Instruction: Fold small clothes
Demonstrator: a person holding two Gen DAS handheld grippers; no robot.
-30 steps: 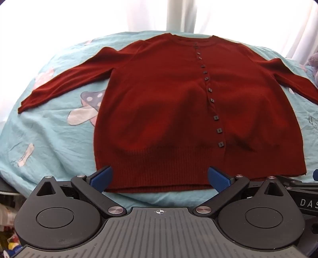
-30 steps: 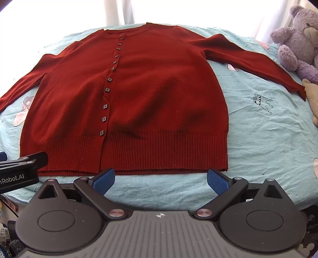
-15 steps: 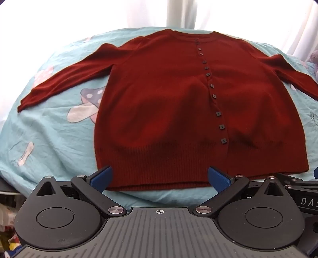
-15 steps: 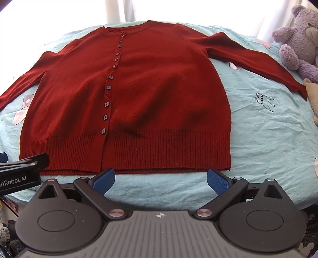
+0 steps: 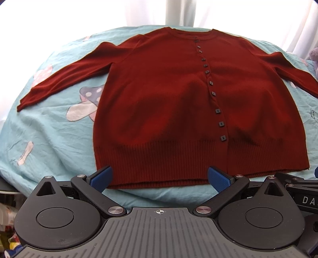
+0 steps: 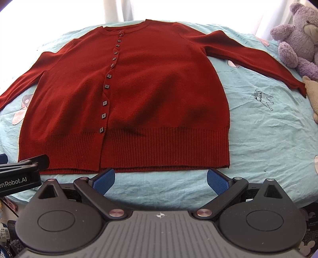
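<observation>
A dark red buttoned cardigan lies flat and face up on a light blue bedsheet, both sleeves spread outward. My left gripper is open just in front of the ribbed hem, its blue pads over the hem's left half, holding nothing. My right gripper is open too, just short of the hem's right half, over bare sheet. Part of the left gripper's body shows at the left edge of the right wrist view.
A purple plush bear and a beige soft toy sit at the bed's right edge by the right sleeve cuff. Bright white curtains hang behind the bed. Mushroom prints mark the sheet.
Both grippers have drawn back slightly and tilted, so the cardigan sits a little lower and farther in each view. The jaws stayed open and the cardigan has not moved.
</observation>
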